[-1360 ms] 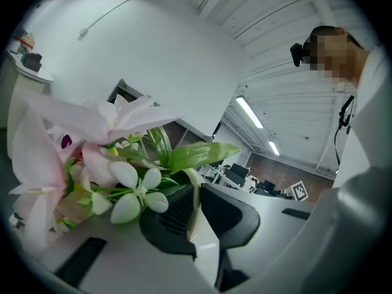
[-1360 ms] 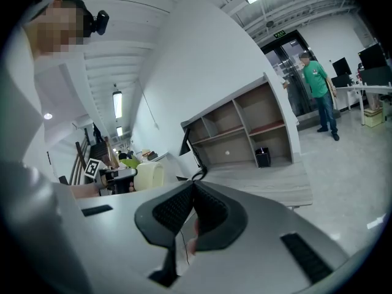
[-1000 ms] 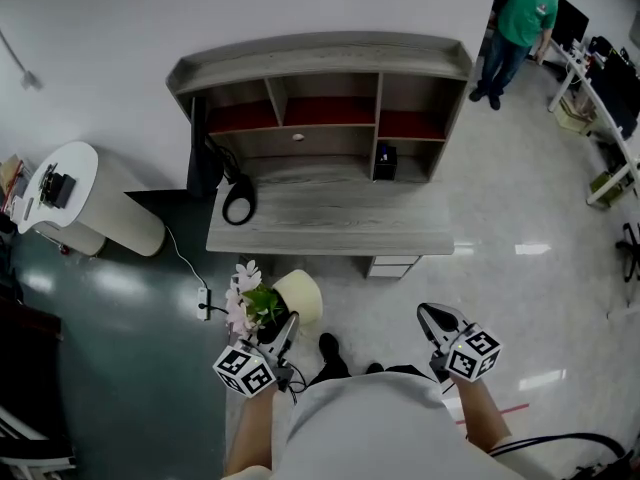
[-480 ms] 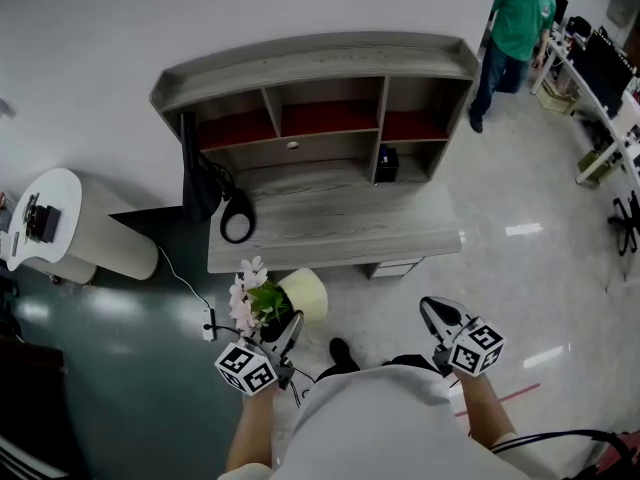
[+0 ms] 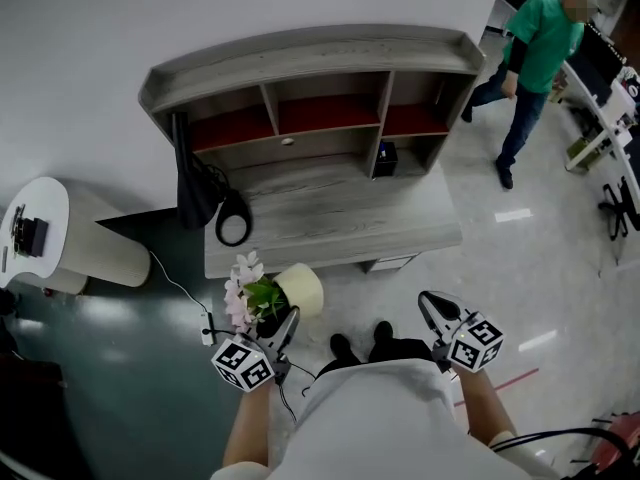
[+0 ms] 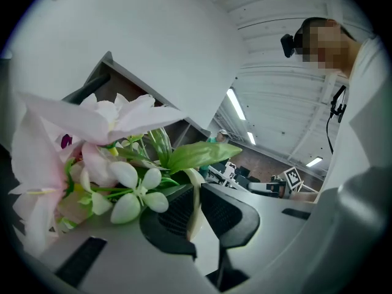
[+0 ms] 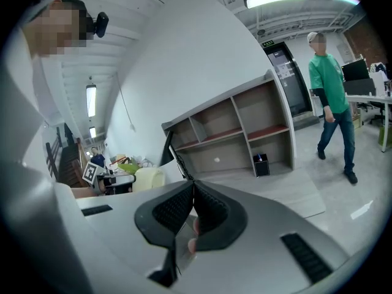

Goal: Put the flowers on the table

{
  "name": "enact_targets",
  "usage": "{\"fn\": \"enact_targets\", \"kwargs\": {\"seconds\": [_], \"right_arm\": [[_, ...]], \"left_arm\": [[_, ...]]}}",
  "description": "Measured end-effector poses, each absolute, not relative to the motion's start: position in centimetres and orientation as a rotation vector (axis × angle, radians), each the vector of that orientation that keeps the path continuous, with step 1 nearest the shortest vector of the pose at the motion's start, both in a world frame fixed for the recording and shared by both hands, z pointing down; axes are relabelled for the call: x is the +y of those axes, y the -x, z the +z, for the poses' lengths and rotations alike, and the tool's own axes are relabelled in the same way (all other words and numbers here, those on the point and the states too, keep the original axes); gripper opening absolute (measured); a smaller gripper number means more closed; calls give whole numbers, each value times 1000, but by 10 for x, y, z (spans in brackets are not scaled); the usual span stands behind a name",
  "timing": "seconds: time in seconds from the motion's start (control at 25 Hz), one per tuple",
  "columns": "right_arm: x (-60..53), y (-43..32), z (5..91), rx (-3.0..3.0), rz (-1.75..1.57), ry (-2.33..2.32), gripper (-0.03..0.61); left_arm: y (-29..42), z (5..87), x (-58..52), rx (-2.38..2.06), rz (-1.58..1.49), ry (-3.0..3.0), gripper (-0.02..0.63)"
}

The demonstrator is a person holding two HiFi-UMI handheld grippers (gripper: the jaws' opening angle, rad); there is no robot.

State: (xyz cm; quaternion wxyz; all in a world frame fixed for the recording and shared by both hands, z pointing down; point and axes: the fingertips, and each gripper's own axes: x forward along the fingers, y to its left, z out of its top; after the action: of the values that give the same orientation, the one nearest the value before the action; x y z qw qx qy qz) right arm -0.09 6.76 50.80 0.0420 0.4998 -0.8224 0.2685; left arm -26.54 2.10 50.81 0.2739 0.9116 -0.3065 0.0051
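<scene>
Visibly, flowers (image 5: 246, 293) in square-markered left gripper (image 5: 288, 320)

Your left gripper (image 5: 289, 318), lower left of centre: jaws clamped on flower pot (image 5: 302, 290) rim. Your right gripper (image 5: 430, 305), lower right: jaws pressed together. Both point up frame.

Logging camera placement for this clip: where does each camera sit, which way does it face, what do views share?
Head view: on the person's head, looking down at the shelved desk; forearms, white shirt, left gripper, right gripper show.
Left gripper view: on the left gripper, looking along jaws closed on the flower pot rim; white shirt at right.
Right gripper view: on the right gripper, jaws together, facing the desk; white shirt at left.
Shared: head and right gripper views both show desk and green-shirted person.
</scene>
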Motion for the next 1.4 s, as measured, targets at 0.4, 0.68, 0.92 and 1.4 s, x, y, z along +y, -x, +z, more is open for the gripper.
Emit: {"fn": "enact_targets", "kwargs": {"seconds": [0.4, 0.68, 0.92, 1.4], "right_arm": [[39, -7, 510, -2537, 826, -1501, 17], [1, -28, 517, -2563, 839, -1438, 17], [-35, -51, 523, -2576, 852, -1372, 17], [-89, -115, 542, -2575, 908, -1287, 17]], "left_arm": [[256, 519, 7, -848, 14, -2431, 51], [233, 522, -15, -906, 35, -2407, 51], [200, 526, -45, -949, 72, -2400, 51], [126, 548, -114, -1020, 329, -2464, 51]]}}
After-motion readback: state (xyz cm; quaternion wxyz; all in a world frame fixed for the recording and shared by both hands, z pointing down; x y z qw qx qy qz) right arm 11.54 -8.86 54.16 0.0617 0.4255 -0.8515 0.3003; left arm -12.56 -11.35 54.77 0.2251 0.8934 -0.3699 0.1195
